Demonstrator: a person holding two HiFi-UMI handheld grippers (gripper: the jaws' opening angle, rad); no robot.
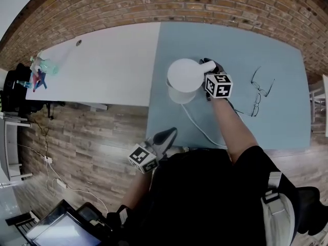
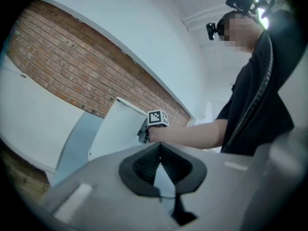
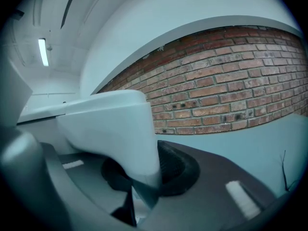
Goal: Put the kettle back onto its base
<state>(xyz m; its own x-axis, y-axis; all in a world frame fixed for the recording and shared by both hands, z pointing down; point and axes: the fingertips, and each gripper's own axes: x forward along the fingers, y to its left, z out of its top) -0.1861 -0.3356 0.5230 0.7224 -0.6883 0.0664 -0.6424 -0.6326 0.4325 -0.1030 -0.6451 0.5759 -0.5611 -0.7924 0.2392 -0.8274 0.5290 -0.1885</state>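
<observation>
The right gripper [image 1: 209, 68] jaws hold the white kettle [image 1: 184, 75] just over its base [image 1: 178, 97], not let go yet. The left gripper [image 1: 170, 133] jaws are pressed together, empty.

Black short-sleeved shirt [image 1: 205, 188]; the grey left claw [image 2: 160, 150] and right claw [image 3: 144, 177] carry black-and-white marker cubes [image 1: 219, 85].

no words, brands or numbers can be read anywhere in these views. the only sign-like marks are black-and-white square markers: one set on the right cube [image 1: 219, 85] of the right hand-held gripper [image 1: 209, 67], another on the left cube [image 1: 143, 158] of the left hand-held gripper [image 1: 168, 135]. they are blocky coded patterns, not letters or digits. the left gripper view shows one such marker on the right cube as well, just as unreadable as text.
</observation>
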